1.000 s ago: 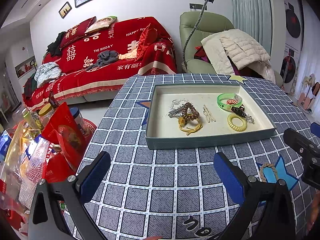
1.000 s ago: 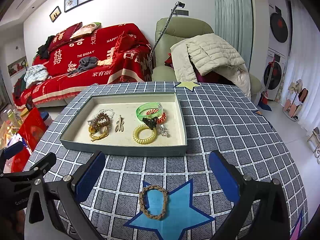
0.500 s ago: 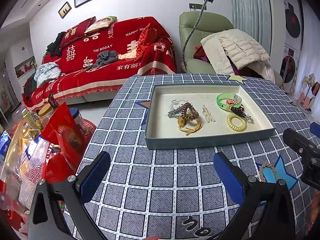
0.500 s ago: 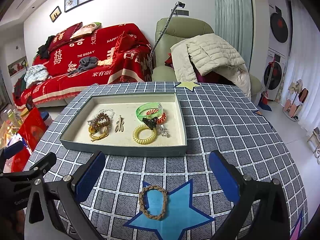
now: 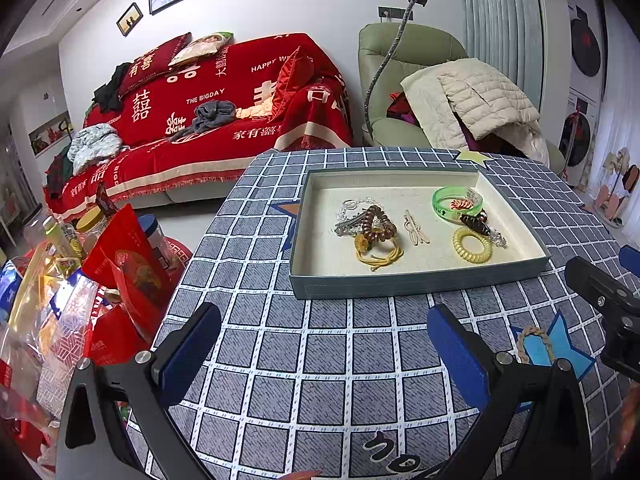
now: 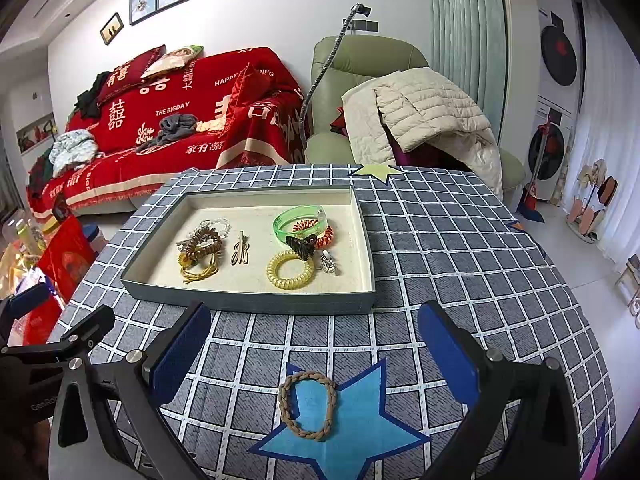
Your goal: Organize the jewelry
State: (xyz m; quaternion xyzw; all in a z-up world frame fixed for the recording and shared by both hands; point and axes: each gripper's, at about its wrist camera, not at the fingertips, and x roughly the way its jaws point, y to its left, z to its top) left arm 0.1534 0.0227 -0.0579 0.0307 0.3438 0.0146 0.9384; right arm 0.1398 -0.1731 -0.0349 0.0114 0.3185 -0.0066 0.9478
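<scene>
A grey-blue tray (image 6: 256,303) (image 5: 416,280) with a cream lining lies on the checked tablecloth. It holds a green bangle (image 6: 300,219), a yellow coil tie (image 6: 290,269), a brown coil tie (image 6: 204,245), a hair clip (image 6: 240,254) and several other pieces. A braided tan bracelet (image 6: 307,405) (image 5: 534,343) rests on a blue star patch in front of the tray. My right gripper (image 6: 316,352) hangs open just above and around it, not touching. My left gripper (image 5: 320,356) is open over bare cloth, left of the bracelet.
Red snack bags and bottles (image 5: 80,280) crowd the space off the table's left edge. A red-covered sofa (image 5: 208,112) and a green armchair (image 5: 408,80) with a cream jacket stand behind the table. The right gripper's body (image 5: 608,304) shows at the left view's right edge.
</scene>
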